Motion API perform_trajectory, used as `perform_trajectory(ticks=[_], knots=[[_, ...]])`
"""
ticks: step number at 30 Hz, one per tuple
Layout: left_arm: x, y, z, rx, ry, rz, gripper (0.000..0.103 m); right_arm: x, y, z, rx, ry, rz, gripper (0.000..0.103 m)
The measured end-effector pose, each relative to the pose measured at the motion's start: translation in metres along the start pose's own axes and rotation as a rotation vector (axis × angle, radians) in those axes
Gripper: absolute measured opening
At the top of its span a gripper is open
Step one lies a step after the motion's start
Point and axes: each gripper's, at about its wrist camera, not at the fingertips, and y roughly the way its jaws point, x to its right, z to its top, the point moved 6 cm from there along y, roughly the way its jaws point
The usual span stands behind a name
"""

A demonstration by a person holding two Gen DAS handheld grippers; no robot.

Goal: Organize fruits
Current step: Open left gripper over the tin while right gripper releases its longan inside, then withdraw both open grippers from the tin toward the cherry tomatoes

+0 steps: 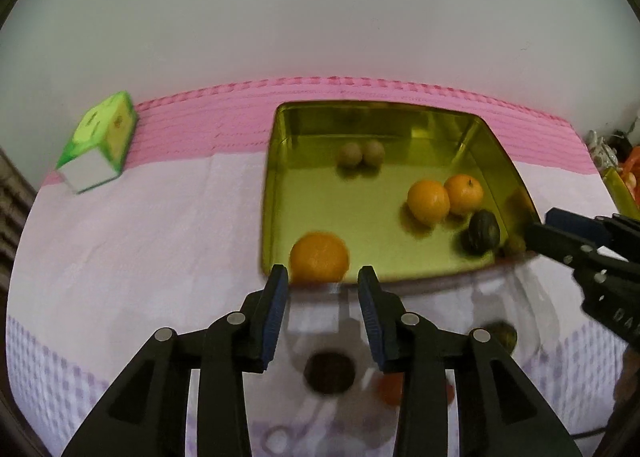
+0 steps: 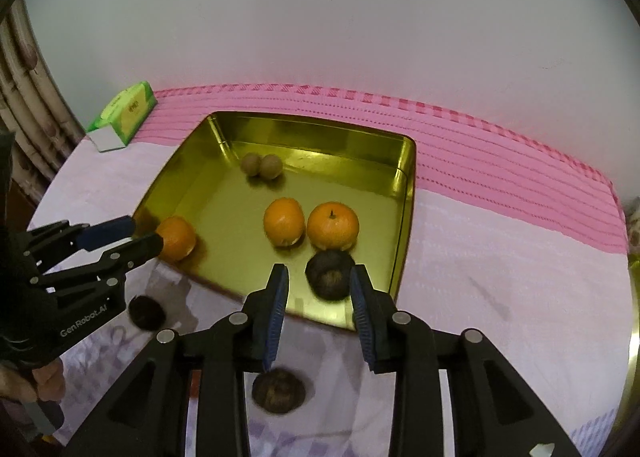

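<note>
Downward, both grippers (image 1: 323, 277) (image 2: 319, 275) over tray (image 2: 406, 217)

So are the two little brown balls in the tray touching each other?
Touching. The right wrist view shows the two brown balls pressed side by side, no gap, in the tray.
</note>
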Motion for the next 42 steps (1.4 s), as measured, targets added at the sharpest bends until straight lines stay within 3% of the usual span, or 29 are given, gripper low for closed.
perform_trajectory(ticks=[7,11,16,22,42], knots=[[-0.018,-0.025,-0.064,-0.007,-0.026,0.034,0.038,-0.015,-0.028,-0.055,-0.010,-0.010,0.006,0.030],[-0.028,-0.025,-0.101,-0.047,-0.056,0.043,0.038,-0.028,-0.023,-0.100,-0.069,-0.018,0.019,0.030],[-0.036,-0.029,-0.131,-0.057,-0.084,0.062,0.038,-0.044,-0.016,-0.127,-0.108,-0.044,0.029,0.030],[-0.046,-0.029,-0.146,-0.063,-0.099,0.077,0.038,-0.062,-0.001,-0.126,-0.112,-0.079,0.032,0.030],[-0.052,-0.027,-0.142,-0.055,-0.111,0.077,0.038,-0.101,0.039,-0.091,-0.085,-0.162,0.005,0.030]])
